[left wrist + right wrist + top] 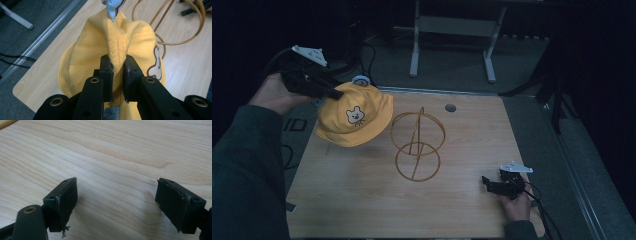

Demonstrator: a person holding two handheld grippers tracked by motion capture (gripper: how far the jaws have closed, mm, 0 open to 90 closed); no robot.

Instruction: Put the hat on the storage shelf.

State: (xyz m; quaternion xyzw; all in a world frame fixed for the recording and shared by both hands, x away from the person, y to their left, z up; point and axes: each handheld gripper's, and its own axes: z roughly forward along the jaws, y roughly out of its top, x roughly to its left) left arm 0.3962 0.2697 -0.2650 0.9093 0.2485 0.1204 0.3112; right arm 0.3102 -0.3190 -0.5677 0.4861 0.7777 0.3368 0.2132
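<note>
One yellow bucket hat (pixel 355 115) hangs in the air just left of the gold wire hat stand (pixel 418 145), whose rings stand upright on the wooden table (pixel 362 200). That puts the left gripper (pixel 117 72) nearer the stand, and it is clamped on a fold of the hat's crown. Resting low at the table's right edge, the right gripper (pixel 116 205) gapes wide, holding nothing.
</note>
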